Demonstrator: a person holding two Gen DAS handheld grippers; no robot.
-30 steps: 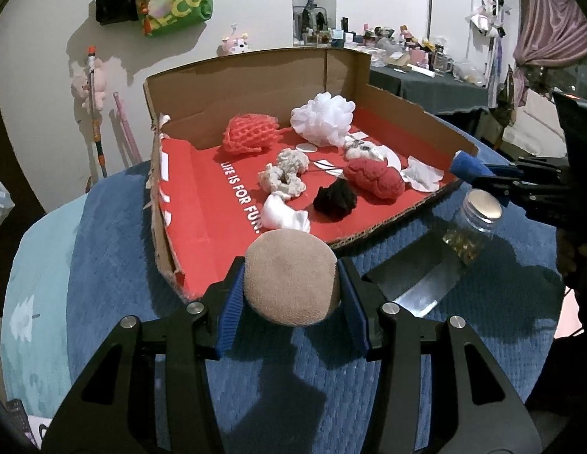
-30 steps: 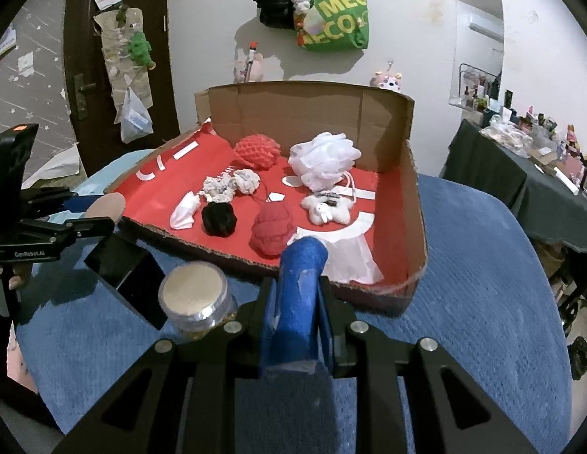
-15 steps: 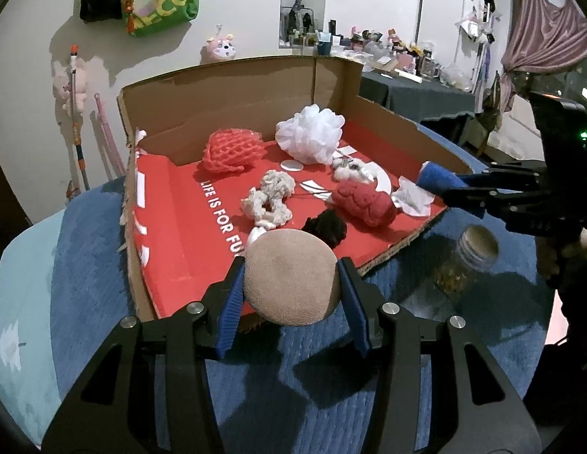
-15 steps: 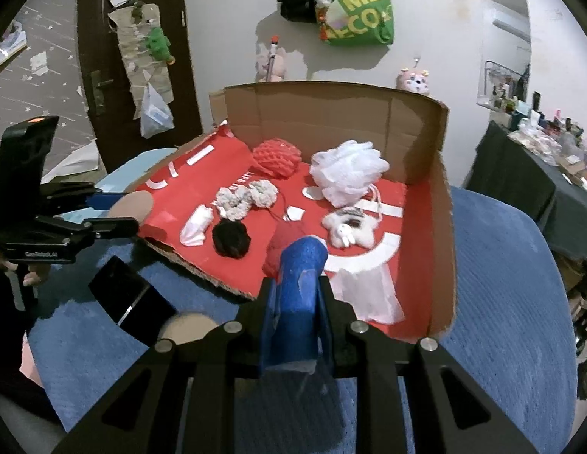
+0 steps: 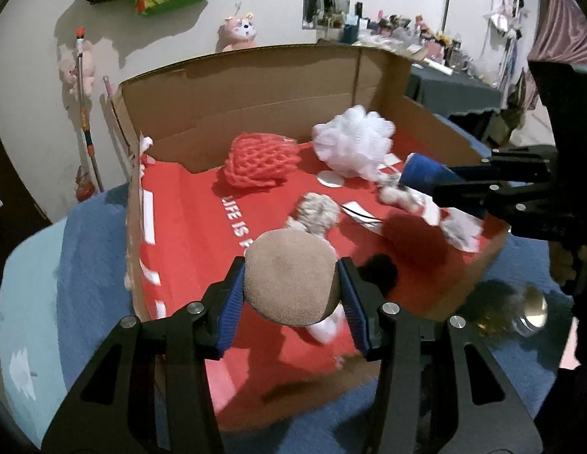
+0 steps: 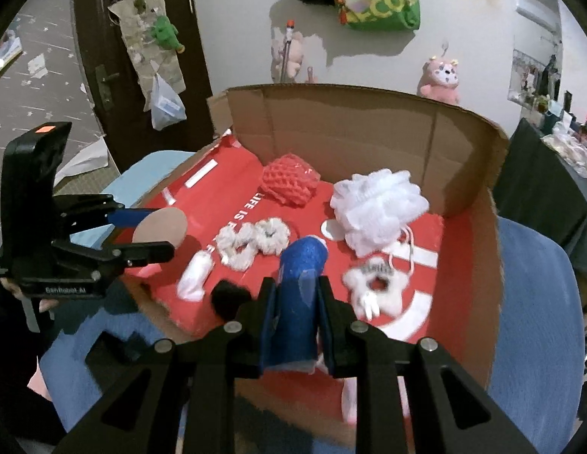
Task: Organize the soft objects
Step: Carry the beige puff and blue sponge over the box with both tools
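My left gripper (image 5: pixel 291 287) is shut on a round tan puff (image 5: pixel 291 276) and holds it over the near edge of the red-lined cardboard box (image 5: pixel 255 87). My right gripper (image 6: pixel 297 314) is shut on a blue folded sponge cloth (image 6: pixel 299 287), above the box's near side. The other view shows each tool too: the left gripper (image 6: pixel 153 234) with the tan puff (image 6: pixel 161 227), the blue cloth (image 5: pixel 426 174). Inside lie a red net ball (image 6: pixel 289 183), a white mesh pouf (image 6: pixel 376 208), fuzzy scrunchies (image 6: pixel 252 242), a black pom (image 6: pixel 227 297) and a white star-shaped fluffy ring (image 6: pixel 376 287).
The box sits on a blue mat (image 5: pixel 89 265) over a round table. A glass jar with a metal lid (image 5: pixel 520 314) and a dark flat object (image 6: pixel 115 348) lie on the mat beside the box. Its cardboard back wall (image 6: pixel 350 121) stands tall. A person's hand (image 6: pixel 47 304) grips the left tool.
Both grippers have moved forward, from over the blue mat to over the box's near edge. Each still carries its object. The jar has slid out of the right wrist view.
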